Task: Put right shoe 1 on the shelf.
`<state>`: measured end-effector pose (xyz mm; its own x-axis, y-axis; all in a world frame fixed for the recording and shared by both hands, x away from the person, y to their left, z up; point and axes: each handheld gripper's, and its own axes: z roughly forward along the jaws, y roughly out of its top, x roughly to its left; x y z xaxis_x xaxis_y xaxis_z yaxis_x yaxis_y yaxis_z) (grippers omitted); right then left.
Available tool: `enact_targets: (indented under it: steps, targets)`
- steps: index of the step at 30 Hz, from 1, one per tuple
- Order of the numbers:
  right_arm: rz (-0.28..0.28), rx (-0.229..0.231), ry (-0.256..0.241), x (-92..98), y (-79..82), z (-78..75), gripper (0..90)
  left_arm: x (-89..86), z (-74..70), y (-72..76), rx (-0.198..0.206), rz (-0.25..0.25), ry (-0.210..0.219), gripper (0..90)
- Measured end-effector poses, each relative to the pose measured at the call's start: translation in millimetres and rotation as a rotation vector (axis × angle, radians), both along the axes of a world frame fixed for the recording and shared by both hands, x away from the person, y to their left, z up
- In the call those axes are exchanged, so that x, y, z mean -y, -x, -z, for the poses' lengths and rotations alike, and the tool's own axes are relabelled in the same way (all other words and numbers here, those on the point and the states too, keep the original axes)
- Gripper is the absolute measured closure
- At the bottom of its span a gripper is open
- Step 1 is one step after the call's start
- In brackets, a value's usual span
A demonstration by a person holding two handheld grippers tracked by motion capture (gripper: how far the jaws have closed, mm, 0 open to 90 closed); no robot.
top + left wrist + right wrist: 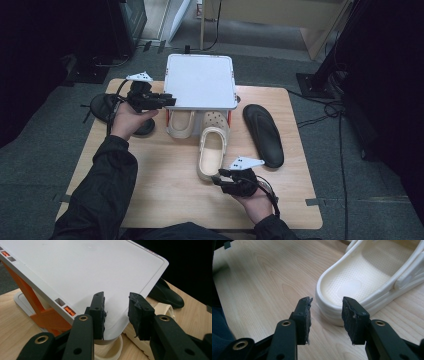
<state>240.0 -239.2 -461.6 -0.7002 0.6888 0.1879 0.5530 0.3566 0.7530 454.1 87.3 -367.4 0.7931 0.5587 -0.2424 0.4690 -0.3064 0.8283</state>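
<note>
A white shelf (200, 80) on orange legs (37, 307) stands at the back middle of the wooden table (165, 170). One cream clog (180, 125) sits under it. A second cream clog (212, 150) lies half out in front, heel toward me. My left gripper (169, 101) is open at the shelf's front left corner. In the left gripper view the left gripper (116, 312) has the white shelf top (87, 270) reaching between its jaws. My right gripper (218, 178) is open just behind the second clog's heel. The right gripper (325, 317) frames that cream clog (352, 285).
A black slipper (263, 134) lies sole up on the table's right side. Another black slipper (102, 106) lies at the left edge, behind my left hand. Bare wood (262, 277) spreads across the front. Dark floor and cables surround the table.
</note>
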Motion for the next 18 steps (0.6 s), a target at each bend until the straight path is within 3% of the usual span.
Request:
enact_targets:
  steps: [5,10,15,18]
  targets:
    - [0.076,0.041,0.026,4.7,-3.6,-1.5,56.5,0.3,0.1,0.0,0.001,-0.001,0.001,66.4]
    - [0.18,0.02,-0.01,12.8,-27.8,1.5,46.1,1.7,0.7,0.1,0.002,-0.001,0.005,66.3]
    - [0.208,0.02,0.018,8.2,-47.2,7.1,44.1,2.4,1.0,0.0,0.003,0.001,0.006,66.5]
    - [0.213,0.004,0.011,7.4,-54.6,10.3,47.7,2.5,0.7,-0.1,-0.002,-0.004,0.006,66.5]
